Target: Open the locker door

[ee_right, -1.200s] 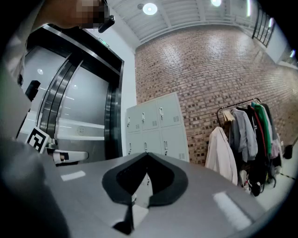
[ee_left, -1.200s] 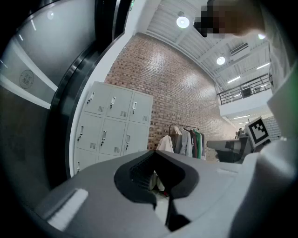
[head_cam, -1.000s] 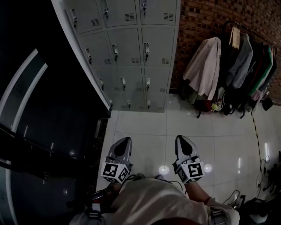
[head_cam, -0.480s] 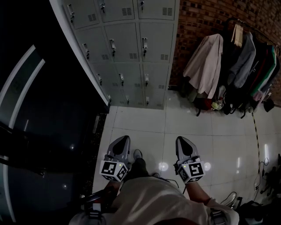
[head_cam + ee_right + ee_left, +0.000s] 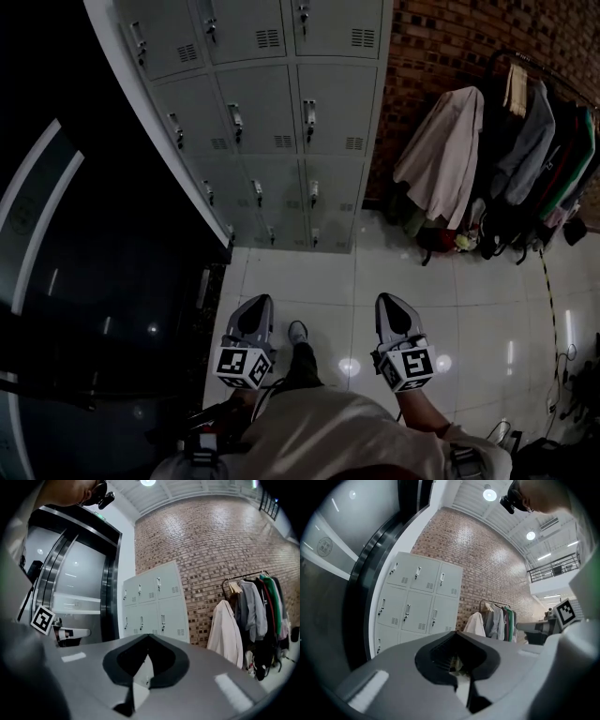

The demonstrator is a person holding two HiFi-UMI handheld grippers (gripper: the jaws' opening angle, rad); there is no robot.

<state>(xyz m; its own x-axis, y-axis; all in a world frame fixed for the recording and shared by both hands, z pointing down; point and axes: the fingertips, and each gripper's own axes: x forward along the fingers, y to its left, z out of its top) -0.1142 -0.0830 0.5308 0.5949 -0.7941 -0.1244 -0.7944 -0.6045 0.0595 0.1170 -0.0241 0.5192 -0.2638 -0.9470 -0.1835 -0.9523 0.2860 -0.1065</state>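
A bank of grey lockers (image 5: 281, 122) with small vertical handles stands against the wall ahead; every door that shows is closed. It also appears in the left gripper view, lockers (image 5: 417, 606), and in the right gripper view, lockers (image 5: 154, 606). My left gripper (image 5: 256, 302) is held low by my body, shut and empty, its tips pointing at the lockers. My right gripper (image 5: 392, 300) is beside it at the same height, also shut with nothing in it. Both are a good stretch of tiled floor away from the lockers.
A rack of hanging coats (image 5: 506, 159) stands right of the lockers against the brick wall (image 5: 450, 47). A dark glass door (image 5: 75, 281) runs along the left. My shoe (image 5: 297, 332) is on the white floor tiles (image 5: 309, 272). Cables (image 5: 562, 375) lie at right.
The lockers have drawn nearer and larger in the head view, and my shoe has come forward between the grippers. Both grippers keep their place and stay shut.
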